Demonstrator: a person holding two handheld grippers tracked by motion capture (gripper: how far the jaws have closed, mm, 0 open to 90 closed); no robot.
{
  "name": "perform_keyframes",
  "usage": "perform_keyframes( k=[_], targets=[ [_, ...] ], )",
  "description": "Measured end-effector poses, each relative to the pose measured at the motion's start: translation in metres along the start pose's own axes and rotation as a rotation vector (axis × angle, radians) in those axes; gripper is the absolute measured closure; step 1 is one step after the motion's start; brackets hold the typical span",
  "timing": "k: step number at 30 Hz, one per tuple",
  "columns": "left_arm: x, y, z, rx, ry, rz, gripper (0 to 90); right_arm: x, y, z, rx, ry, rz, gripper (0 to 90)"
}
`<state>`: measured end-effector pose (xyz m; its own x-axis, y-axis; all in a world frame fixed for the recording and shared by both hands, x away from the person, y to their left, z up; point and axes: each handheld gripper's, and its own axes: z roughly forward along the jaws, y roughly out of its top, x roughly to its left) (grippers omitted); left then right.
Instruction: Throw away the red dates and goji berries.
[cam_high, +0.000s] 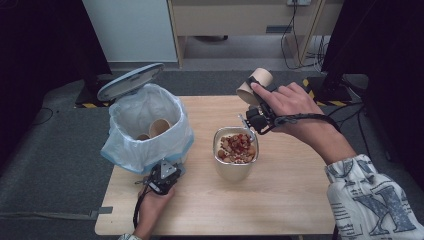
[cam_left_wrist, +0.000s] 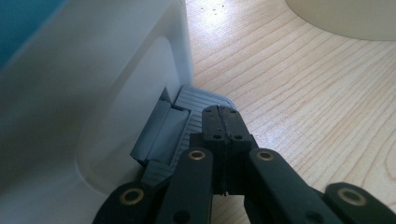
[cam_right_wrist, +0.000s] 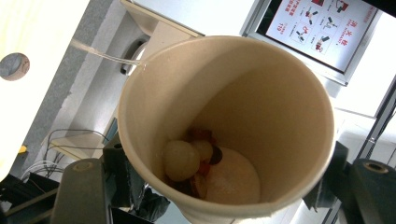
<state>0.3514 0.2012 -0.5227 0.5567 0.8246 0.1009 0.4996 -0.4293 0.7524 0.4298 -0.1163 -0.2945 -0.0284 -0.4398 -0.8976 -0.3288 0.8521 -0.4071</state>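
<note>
Two empty paper cups (cam_high: 155, 128) lie inside, and black cables (cam_high: 292, 37) trail on the floor behind

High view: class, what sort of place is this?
Probably an office or lab room used for recording: a light wooden table on grey carpet, cables along the wall, and a white lined pedal bin.

Paper cup (cam_right_wrist: 224, 126) between the right gripper's (cam_high: 257, 107) jaws: matt tan paper, smooth inner wall, glossy moist scraps at its bottom. Below that gripper, a container (cam_high: 235, 167) of matt cream material. Table (cam_left_wrist: 303, 93): pale wood-grain top with a light sheen. By the left gripper's (cam_left_wrist: 223, 122) matt black plastic jaws, a ribbed grey plastic pedal (cam_left_wrist: 196, 100) and smooth white plastic bin (cam_left_wrist: 93, 93); its liner (cam_high: 150, 107) is thin, crinkled, translucent film.
</note>
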Motion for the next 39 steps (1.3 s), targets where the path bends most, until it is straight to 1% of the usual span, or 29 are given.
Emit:
perform_keyframes(
  k=[4, 10, 11, 13, 14, 15, 19, 21, 23, 25, 27, 32, 39],
  targets=[
    [0.000, 0.000, 0.000, 0.000, 0.000, 0.000, 89.1, 0.001, -0.001, -0.001, 0.005, 0.004, 0.013, 30.7],
    [0.000, 0.000, 0.000, -0.001, 0.001, 0.000, 89.0, 0.004, -0.002, 0.001, -0.005, 0.013, 0.032, 30.7],
    [0.000, 0.000, 0.000, -0.001, 0.000, 0.000, 89.0, 0.005, -0.002, 0.001, -0.009, 0.018, 0.046, 30.6],
    [0.000, 0.000, 0.000, -0.001, 0.001, 0.000, 89.0, 0.006, -0.003, 0.002, -0.024, 0.024, 0.091, 30.6],
    [0.000, 0.000, 0.000, -0.001, 0.001, 0.000, 89.0, 0.007, -0.003, 0.002, -0.022, 0.035, 0.105, 30.6],
    [0.000, 0.000, 0.000, -0.001, 0.001, 0.000, 89.0, 0.008, -0.004, 0.003, -0.031, 0.032, 0.120, 30.6],
    [0.000, 0.000, 0.000, -0.001, 0.000, 0.000, 89.1, 0.012, -0.006, 0.004, -0.033, 0.064, 0.179, 30.6],
    [0.000, 0.000, 0.000, -0.001, 0.000, -0.001, 89.0, 0.014, -0.007, 0.006, -0.049, 0.074, 0.211, 30.6],
    [0.000, 0.000, 0.000, -0.001, -0.001, -0.001, 89.1, 0.015, -0.008, 0.007, -0.053, 0.091, 0.242, 30.6],
    [0.000, 0.000, 0.000, -0.002, 0.000, -0.001, 89.0, 0.017, -0.010, 0.009, -0.064, 0.103, 0.286, 30.5],
    [0.000, 0.000, 0.000, -0.002, 0.000, -0.001, 89.0, 0.018, -0.012, 0.011, -0.071, 0.111, 0.313, 30.5],
    [0.000, 0.000, 0.000, -0.003, -0.001, -0.002, 89.1, 0.023, -0.015, 0.013, -0.076, 0.129, 0.360, 30.6],
    [0.000, 0.000, 0.000, -0.002, -0.002, -0.004, 89.0, 0.028, -0.022, 0.015, -0.099, 0.153, 0.427, 30.5]
  ],
)
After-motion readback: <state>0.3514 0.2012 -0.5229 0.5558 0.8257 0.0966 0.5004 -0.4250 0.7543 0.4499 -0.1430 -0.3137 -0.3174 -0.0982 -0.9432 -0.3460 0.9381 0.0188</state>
